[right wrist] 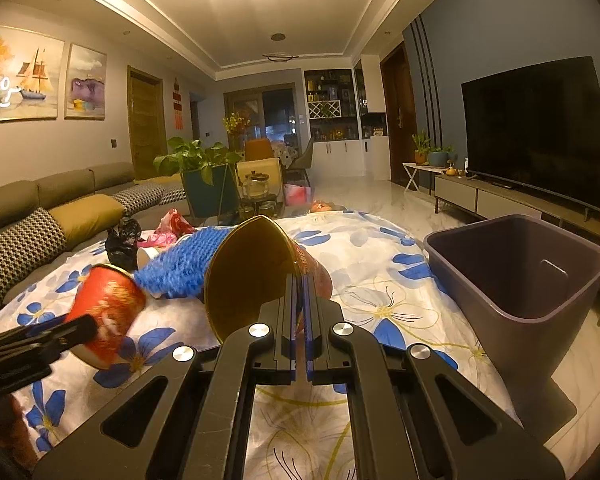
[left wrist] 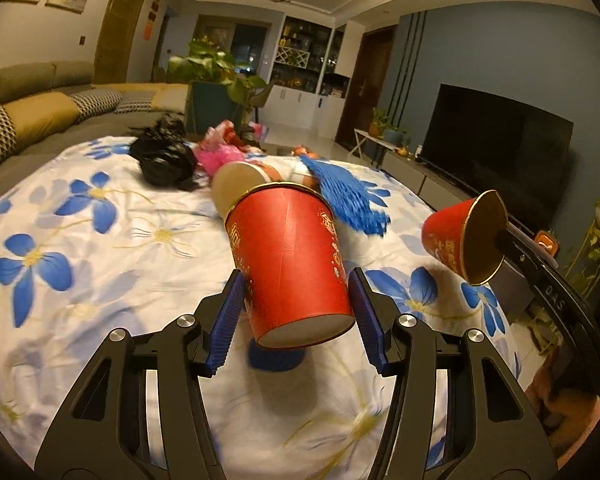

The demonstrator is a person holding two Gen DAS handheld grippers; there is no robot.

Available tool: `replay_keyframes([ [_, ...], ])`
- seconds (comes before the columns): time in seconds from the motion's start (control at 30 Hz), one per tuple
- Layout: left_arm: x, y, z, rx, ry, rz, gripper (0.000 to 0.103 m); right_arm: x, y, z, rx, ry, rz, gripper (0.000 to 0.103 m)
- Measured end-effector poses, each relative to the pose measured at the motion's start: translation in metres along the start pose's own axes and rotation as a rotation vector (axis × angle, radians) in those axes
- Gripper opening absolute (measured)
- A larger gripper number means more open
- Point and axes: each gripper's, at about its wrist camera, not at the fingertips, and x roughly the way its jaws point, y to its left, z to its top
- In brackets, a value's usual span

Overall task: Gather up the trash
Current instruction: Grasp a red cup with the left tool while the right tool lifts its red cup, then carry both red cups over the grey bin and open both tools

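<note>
A flower-printed cloth [left wrist: 80, 216] covers the table that carries the trash, its blue and white blooms spreading to every edge in both wrist views. Just off the table's right edge stands a dark purple bin [right wrist: 516, 276], open at the top, with nothing showing in the part of its inside that can be seen. Toward the far edge of the table lies a loose heap: a crumpled black bag [left wrist: 162, 156] at the left of it, a pink wrapper [left wrist: 216, 156] beside that, a blue fringed piece [left wrist: 346, 192] at the right, and a pale cup [left wrist: 236, 186] lying on its side between them. The left gripper [left wrist: 296, 292] holds a red cup [left wrist: 292, 260] clear of the cloth, base toward the camera and rim tilted away; its jaws stand part-way apart and press on the cup's sides near the base. The right gripper [right wrist: 299, 308] carries a second red cup [right wrist: 256, 272] above the middle of the table, near the bin; its jaws are pressed almost together, pinching the cup's thin wall at the rim, so that the gold-lined inside faces the camera. From the left wrist view that second cup [left wrist: 466, 236] hangs to the right, well apart from the first.
</note>
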Motion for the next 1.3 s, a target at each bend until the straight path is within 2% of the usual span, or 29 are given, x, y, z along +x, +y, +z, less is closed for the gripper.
replay_keyframes([
  [0.33,-0.028,0.011,0.008,-0.010,-0.065,0.031,0.052,-0.006,0.004,0.003,0.005,-0.014,0.011,0.004],
  [0.67,-0.018,-0.018,0.025,0.030,-0.085,-0.045,0.052,-0.013,-0.007,0.008,-0.003,-0.035,-0.022,0.004],
  [0.9,0.012,-0.071,0.046,0.083,-0.101,-0.157,0.052,-0.021,-0.037,0.024,0.003,-0.085,-0.111,0.004],
  [1.1,0.042,-0.140,0.065,0.140,-0.125,-0.317,0.052,-0.028,-0.088,0.043,0.031,-0.147,-0.264,0.004],
  [1.3,0.076,-0.196,0.070,0.181,-0.127,-0.437,0.053,-0.031,-0.138,0.055,0.059,-0.177,-0.394,0.004],
])
